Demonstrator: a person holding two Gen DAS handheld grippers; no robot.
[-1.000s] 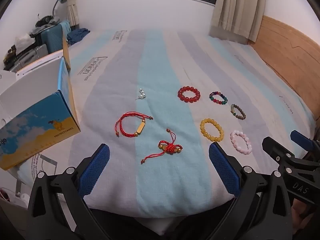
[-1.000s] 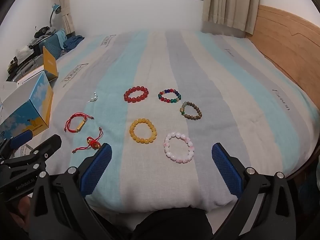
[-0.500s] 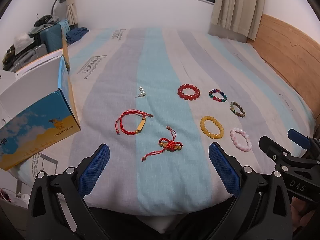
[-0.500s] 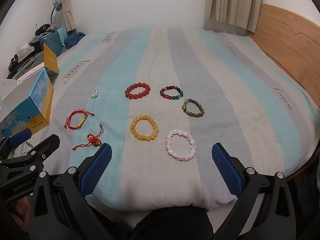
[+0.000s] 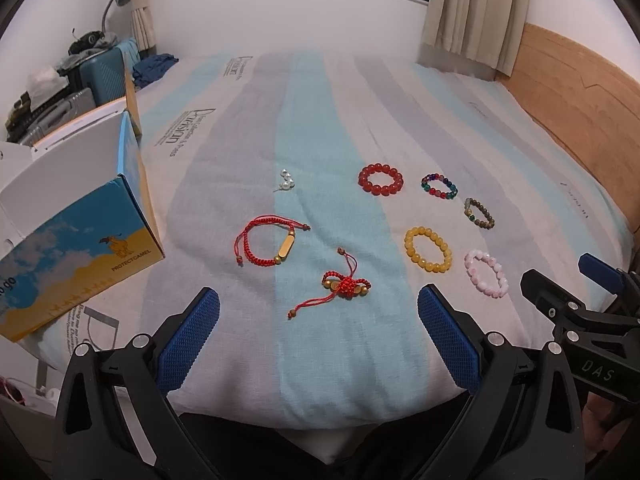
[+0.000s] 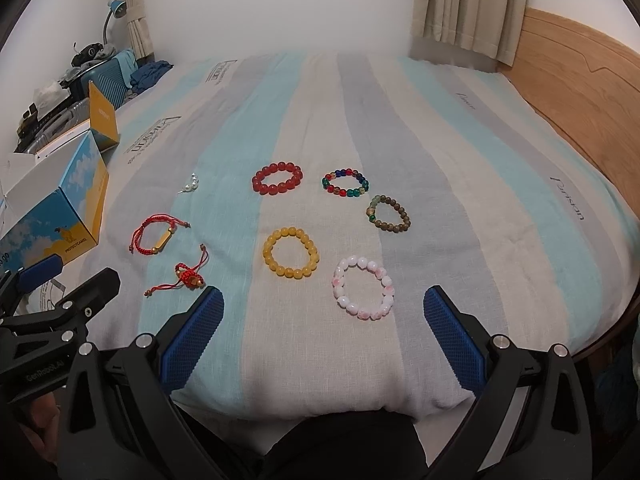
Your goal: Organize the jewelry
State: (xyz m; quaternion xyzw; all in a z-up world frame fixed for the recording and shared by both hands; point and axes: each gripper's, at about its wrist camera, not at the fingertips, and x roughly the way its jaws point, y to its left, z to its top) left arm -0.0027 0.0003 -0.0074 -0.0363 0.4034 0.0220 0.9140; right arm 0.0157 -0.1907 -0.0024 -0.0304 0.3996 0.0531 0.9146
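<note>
Left wrist view, jewelry: two red cord bracelets [image 5: 272, 242] [image 5: 340, 286] are lying at frame centre, pearl earrings [image 5: 287, 181] above them.
Beaded bracelets: red [image 6: 277, 178], multicolour [image 6: 345, 182], brown [image 6: 388, 213], yellow [image 6: 290, 252] and pink [image 6: 363, 293] ones are sitting apart at the right wrist frame's centre.
Left gripper [image 5: 318, 342]: its jaws are gaping wide at the lower edge, holding nothing.
Right gripper [image 6: 323, 342]: it is likewise standing spread and empty.
Striped bedspread [image 6: 460, 200]: it is carrying everything.
Box [image 5: 76, 248]: it is resting at the left.
</note>
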